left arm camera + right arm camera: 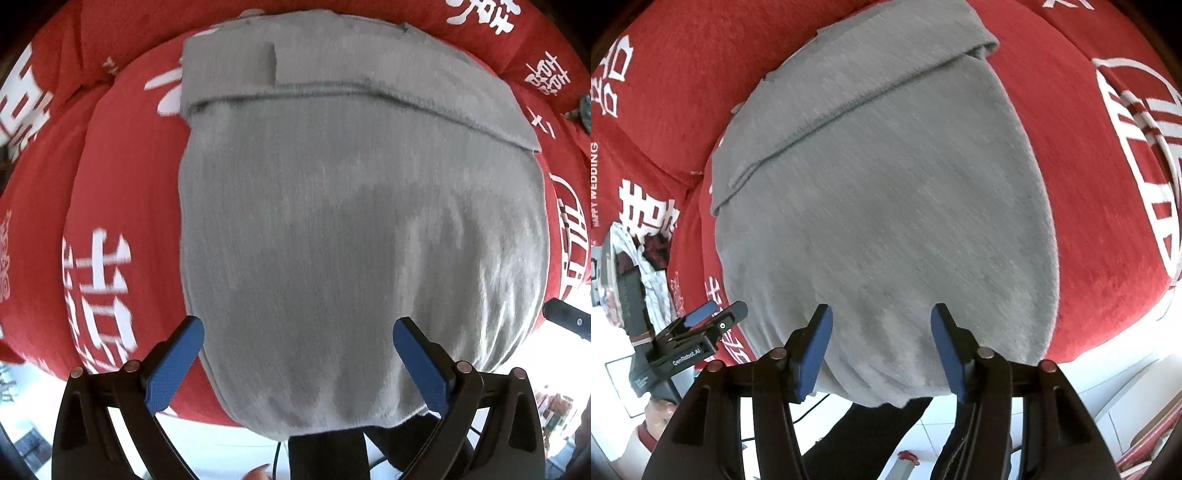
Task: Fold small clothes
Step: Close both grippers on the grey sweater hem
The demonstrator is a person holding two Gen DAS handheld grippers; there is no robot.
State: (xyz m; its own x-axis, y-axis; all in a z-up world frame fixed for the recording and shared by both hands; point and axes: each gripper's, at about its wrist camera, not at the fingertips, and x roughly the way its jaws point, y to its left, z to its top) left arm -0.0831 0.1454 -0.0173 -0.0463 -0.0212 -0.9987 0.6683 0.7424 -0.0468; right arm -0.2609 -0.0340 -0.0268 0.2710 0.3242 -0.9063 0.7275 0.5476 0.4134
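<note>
A grey garment [354,229] lies flat on a red cover [122,192] with white characters, its far edge folded back into a band. The left tongs [298,363] stand wide apart over the garment's near hem, nothing between the pads. The right tongs [881,349] are parted too, empty above the same hem. Only the right view shows the left tongs from outside — beside the garment's left edge — and patterned cloth [646,266] further left.

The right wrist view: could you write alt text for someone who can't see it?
A grey garment, partly folded with a band turned over at its far end, lies on a red cover with white lettering. The right hand-held gripper hovers open over its near edge; the left hand-held gripper shows at lower left.
</note>
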